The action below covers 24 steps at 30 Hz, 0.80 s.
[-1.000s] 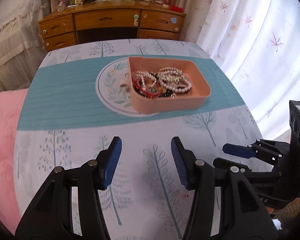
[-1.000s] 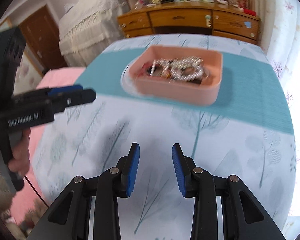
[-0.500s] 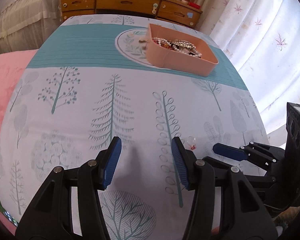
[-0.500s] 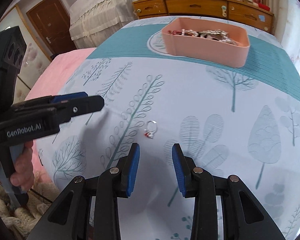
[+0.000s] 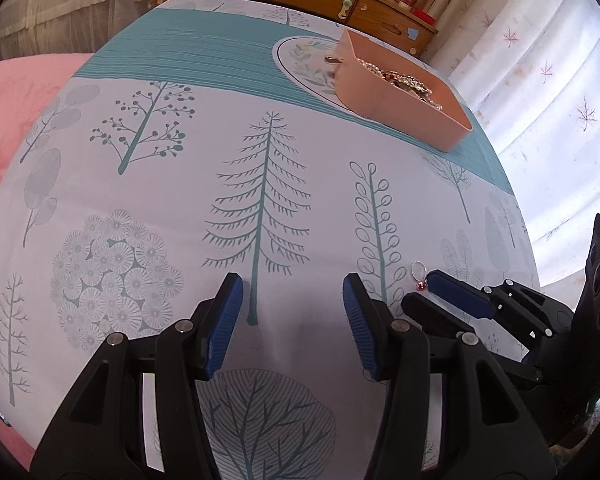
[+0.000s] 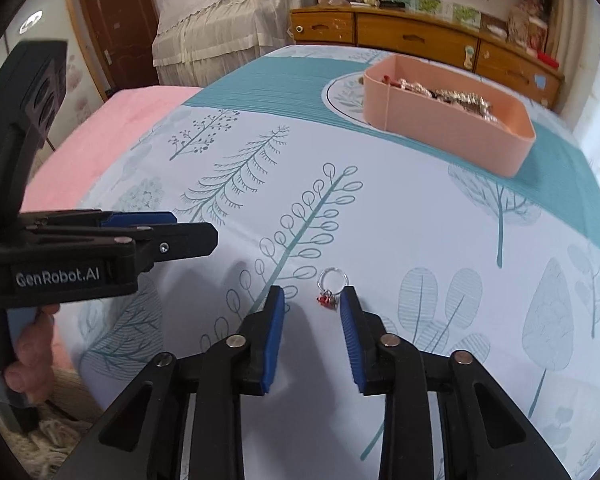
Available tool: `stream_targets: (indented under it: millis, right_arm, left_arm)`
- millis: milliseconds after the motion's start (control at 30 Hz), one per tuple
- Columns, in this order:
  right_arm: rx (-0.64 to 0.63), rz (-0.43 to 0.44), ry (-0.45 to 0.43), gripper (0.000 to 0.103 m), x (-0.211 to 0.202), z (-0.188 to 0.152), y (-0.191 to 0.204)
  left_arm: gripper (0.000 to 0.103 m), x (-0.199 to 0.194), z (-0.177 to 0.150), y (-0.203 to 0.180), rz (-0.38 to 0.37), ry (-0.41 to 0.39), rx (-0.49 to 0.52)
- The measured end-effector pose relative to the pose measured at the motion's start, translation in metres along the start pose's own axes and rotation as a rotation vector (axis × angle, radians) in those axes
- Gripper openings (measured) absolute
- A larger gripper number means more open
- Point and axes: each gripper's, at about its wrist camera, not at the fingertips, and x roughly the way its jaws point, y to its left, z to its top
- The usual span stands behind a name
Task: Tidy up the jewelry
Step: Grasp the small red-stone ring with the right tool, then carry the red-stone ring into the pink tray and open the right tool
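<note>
right tool [image 6: 312, 300] low over the desk [image 6: 440, 240], jaws just been closing but not yet pinching anything, small ring [image 6: 331, 285] with a red charm sitting right at the tips, closer to the right-hand pad, probably not touching but hard to tell at this angle. left tool [image 5: 292, 300] alongside, spread about halfway and holding nothing, hovering over the printed tree cloth. further back, pink tray [image 6: 452, 128] full of beads and chains, well apart from the ring, parked on the teal stripe. wooden dresser [image 6: 420, 36] behind all that.

risk-wise: thin ring lying flat, so could easily get flicked sideways by the nearer pad instead of being caught, or slip out if grabbed only by the dangly charm. also possible to snag a fold of cloth along with it and drag the tray's footing. long carry to the tray too, so a weak pinch likely means a drop onto the desk.
</note>
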Motion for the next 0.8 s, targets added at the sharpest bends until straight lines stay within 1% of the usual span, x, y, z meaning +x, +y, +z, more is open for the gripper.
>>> stream_targets:
  millis: [100,167,200,233,433,600,667,733,800]
  right_arm:
    - [-0.035,-0.033,-0.006,0.023,0.005,0.004,0.006]
    - [-0.063,-0.062,-0.009,0.015,0.007,0.004,0.011]
    - [-0.068,-0.068,-0.012,0.011,0.006,0.004,0.011]
    - [-0.067,-0.067,-0.013,0.009,0.005,0.003,0.011]
    - [-0.024,-0.047,-0.009,0.008,0.006,0.005,0.006]
    - [0.006,-0.05,-0.021,0.008,0.001,0.008,0.0]
    - [0.02,-0.049,-0.029,0.008,-0.002,0.01,-0.004]
    - [0.036,-0.052,-0.043,0.008,-0.007,0.014,-0.008]
    - [0.051,-0.061,-0.063,0.008,-0.013,0.019,-0.015]
  left_arm:
    - [0.049,0.0,0.001,0.002,-0.01,-0.008,-0.004]
    - [0.049,0.001,0.001,0.003,-0.016,-0.011,-0.005]
    - [0.049,0.001,0.001,0.004,-0.02,-0.012,-0.006]
    - [0.049,0.001,0.002,0.005,-0.024,-0.014,-0.009]
    - [0.049,0.0,0.003,0.008,-0.035,-0.022,-0.016]
    - [0.049,-0.002,0.007,0.002,-0.026,-0.039,0.015]
    - [0.049,-0.002,0.008,-0.003,-0.014,-0.042,0.036]
    - [0.049,0.0,0.013,-0.009,0.025,-0.041,0.06]
    - [0.049,0.001,0.017,-0.013,0.047,-0.036,0.076]
